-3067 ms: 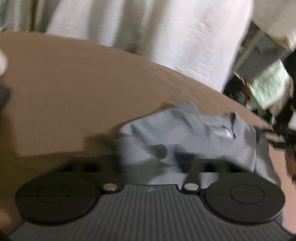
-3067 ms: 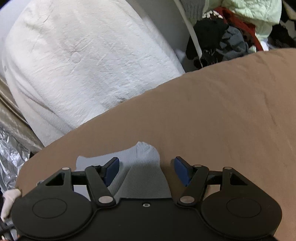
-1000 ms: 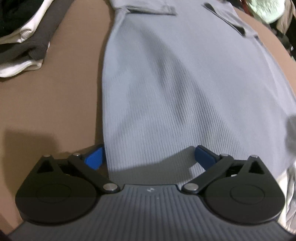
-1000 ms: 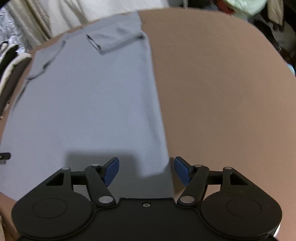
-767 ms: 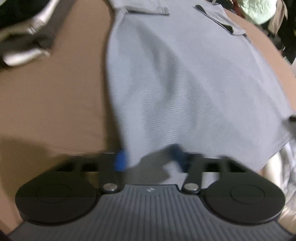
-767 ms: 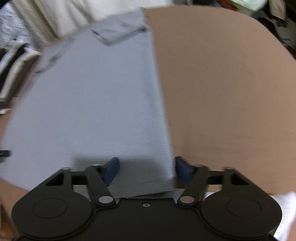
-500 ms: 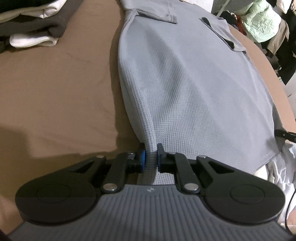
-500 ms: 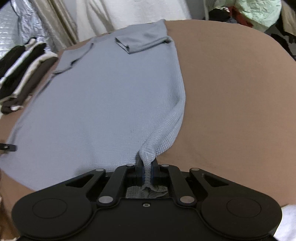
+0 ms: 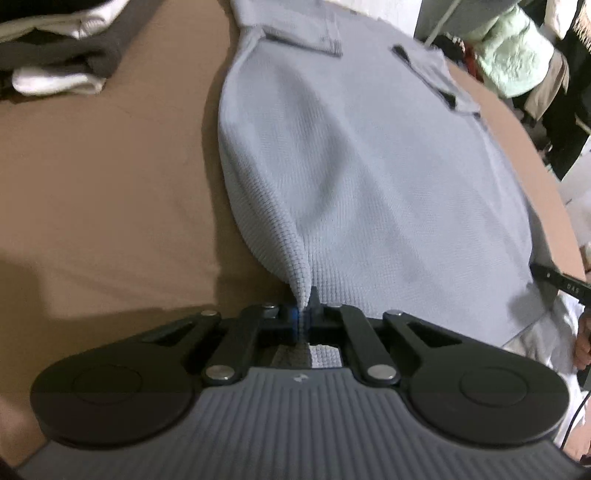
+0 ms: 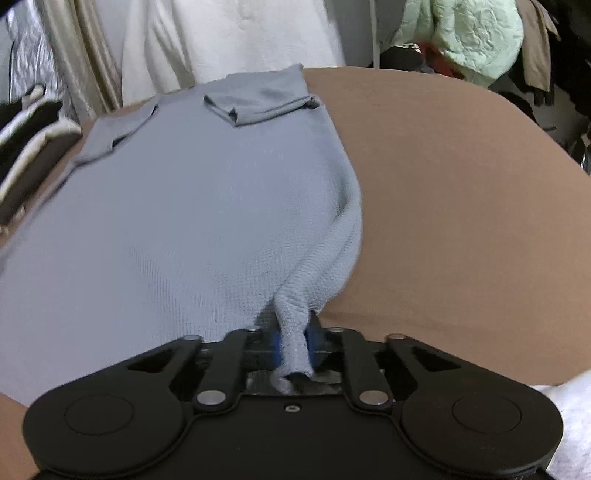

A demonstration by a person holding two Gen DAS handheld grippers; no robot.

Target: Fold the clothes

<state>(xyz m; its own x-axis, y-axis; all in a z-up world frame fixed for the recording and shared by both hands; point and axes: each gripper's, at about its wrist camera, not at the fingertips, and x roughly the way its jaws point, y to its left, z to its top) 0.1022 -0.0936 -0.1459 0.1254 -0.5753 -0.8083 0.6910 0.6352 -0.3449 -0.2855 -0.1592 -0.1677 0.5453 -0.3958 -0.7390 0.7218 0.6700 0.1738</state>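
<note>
The left gripper (image 9: 303,320) has its jaws clenched on a pinch of the grey shirt (image 9: 369,166) at its near hem corner, the waffle-knit cloth drawn up into a peak between the blue pads. The right gripper (image 10: 293,341) grasps the opposite hem corner: a thicker, rolled bunch of the same shirt (image 10: 192,206) sits between its jaws, which are easing slightly apart while the pads press on the fabric.

The shirt lies spread on the brown tabletop (image 9: 110,177), its long axis running away from both grippers, hem nearest and collar end farthest. A short sleeve (image 10: 258,101) is folded inward over the body at the far right; in the left view the other sleeve (image 9: 303,31) lies folded in the same way.

To the left of the shirt, apart from it, sits a stack of folded clothes (image 9: 62,55) in dark grey, white and black. Beyond the tabletop's far edge hang a white quilted cover (image 10: 236,40) and a pale green padded jacket (image 10: 465,33) among darker garments. Nothing lies on the shirt itself. White cloth (image 10: 569,417) shows at the near edge, below the right gripper.
</note>
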